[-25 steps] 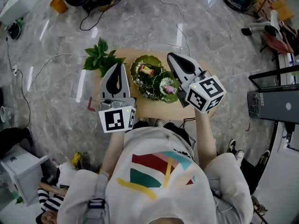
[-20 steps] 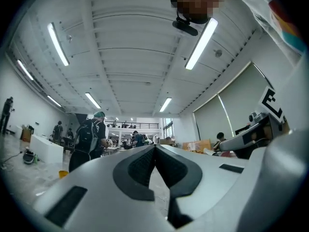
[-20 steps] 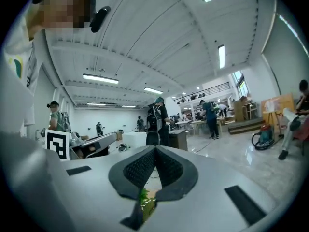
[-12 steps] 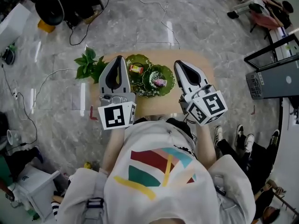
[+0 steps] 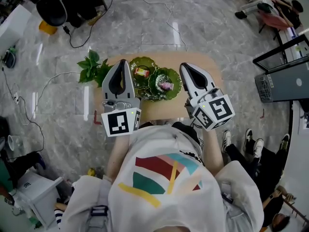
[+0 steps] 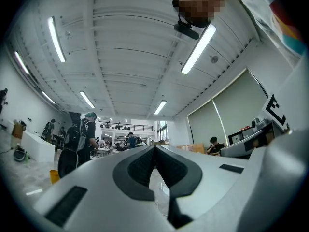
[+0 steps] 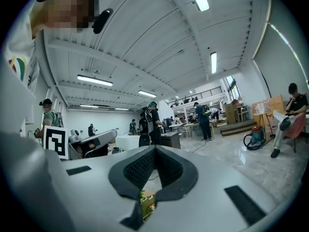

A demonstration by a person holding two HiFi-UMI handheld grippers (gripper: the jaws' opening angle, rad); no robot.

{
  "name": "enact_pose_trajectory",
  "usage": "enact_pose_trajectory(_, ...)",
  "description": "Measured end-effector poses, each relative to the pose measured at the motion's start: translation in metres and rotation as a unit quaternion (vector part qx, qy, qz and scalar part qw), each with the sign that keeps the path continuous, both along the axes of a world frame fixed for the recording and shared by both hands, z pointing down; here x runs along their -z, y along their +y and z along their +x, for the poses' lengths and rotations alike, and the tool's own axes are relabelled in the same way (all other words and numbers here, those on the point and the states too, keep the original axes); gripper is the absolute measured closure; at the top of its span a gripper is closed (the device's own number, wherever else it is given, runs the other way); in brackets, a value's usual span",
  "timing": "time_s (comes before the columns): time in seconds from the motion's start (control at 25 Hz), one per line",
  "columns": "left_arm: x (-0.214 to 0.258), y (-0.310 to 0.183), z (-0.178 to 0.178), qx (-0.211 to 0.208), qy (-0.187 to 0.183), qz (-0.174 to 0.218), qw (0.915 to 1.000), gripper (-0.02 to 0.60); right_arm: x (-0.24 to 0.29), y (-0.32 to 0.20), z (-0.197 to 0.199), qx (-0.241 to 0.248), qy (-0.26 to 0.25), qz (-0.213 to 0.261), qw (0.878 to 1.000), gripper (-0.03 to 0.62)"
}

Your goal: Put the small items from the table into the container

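Two hand-held grippers (image 5: 122,62) (image 5: 184,66) flanking green container (image 5: 147,94).

No legible text, label, brand or number anywhere

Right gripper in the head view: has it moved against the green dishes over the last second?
Yes. The right gripper shifted rightward: it overlapped the right-hand green dish before and now lies beside it, over bare wooden table.
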State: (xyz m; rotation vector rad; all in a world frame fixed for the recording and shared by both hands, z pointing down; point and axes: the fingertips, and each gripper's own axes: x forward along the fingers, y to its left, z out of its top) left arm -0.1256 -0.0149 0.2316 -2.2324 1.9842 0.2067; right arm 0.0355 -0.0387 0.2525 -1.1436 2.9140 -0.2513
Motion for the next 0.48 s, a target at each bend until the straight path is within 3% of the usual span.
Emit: enact_pose_trajectory(0.48,-0.013,-0.013,-0.005,-0.018,0.011,-0.006,0.9998,0.574,-0.003,-0.019,0.022,-0.039,-0.020,0.009,0.999,0.577)
